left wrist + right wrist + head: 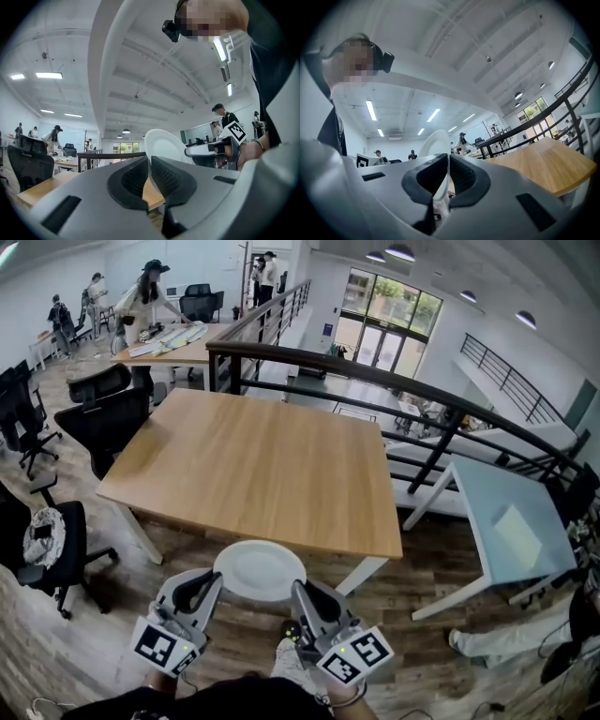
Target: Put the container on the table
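At the left, the left gripper [210, 583] is closed on the left rim of the container [260, 570], a shallow, round white dish. In the left gripper view its ribbed pads [165, 174] pinch the thin edge, with the dish [161, 143] rising between them and almost no gap showing. The dish is held in the air, roughly flat, at the near edge of the wooden tabletop [253, 465], about midway along it. Its far rim overlaps that edge in the head view, while most of the dish hangs on the person's side above the floor. At the right, the right gripper [305, 592] is clamped on the opposite rim. Its own view shows the jaws nearly together with the white edge [436, 140] caught between them, and the bare tabletop [539, 164] spreading off to the right. The dish looks stiff, light and smooth, probably ceramic or hard plastic. A pinch on so narrow a rim could slip if either side loosens or tilts, and a drop onto the floor might chip it. The two opposed rim holds seem the sensible places to grip. It should be kept level, carried over the wood, and lowered until the base sits flat before either side lets go.
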Available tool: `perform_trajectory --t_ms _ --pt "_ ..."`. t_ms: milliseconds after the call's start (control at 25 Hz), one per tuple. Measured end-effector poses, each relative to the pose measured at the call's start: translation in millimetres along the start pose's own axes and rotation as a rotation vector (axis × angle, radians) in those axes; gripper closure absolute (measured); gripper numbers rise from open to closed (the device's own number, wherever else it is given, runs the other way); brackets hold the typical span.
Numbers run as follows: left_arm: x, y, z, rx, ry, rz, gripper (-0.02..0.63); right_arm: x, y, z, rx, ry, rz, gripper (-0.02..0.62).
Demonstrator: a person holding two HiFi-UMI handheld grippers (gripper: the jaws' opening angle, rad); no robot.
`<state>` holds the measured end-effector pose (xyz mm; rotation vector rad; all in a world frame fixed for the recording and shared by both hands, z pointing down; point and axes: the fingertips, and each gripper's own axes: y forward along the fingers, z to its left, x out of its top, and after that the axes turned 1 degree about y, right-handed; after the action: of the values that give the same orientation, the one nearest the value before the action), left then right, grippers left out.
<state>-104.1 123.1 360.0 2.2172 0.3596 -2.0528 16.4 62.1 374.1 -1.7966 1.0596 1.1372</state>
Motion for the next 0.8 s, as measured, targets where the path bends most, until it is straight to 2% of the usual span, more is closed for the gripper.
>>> perform_trajectory --t_ms 320,800 --pt "-2 21 22 0.074 0.04 0.009 0.571 2 30 -23 0.074 0.029 -0.002 0.571" --pt "0 92 46 0.068 0.07 0.041 0.569 23 61 -82 0.069 0.042 -0.032 0.571"
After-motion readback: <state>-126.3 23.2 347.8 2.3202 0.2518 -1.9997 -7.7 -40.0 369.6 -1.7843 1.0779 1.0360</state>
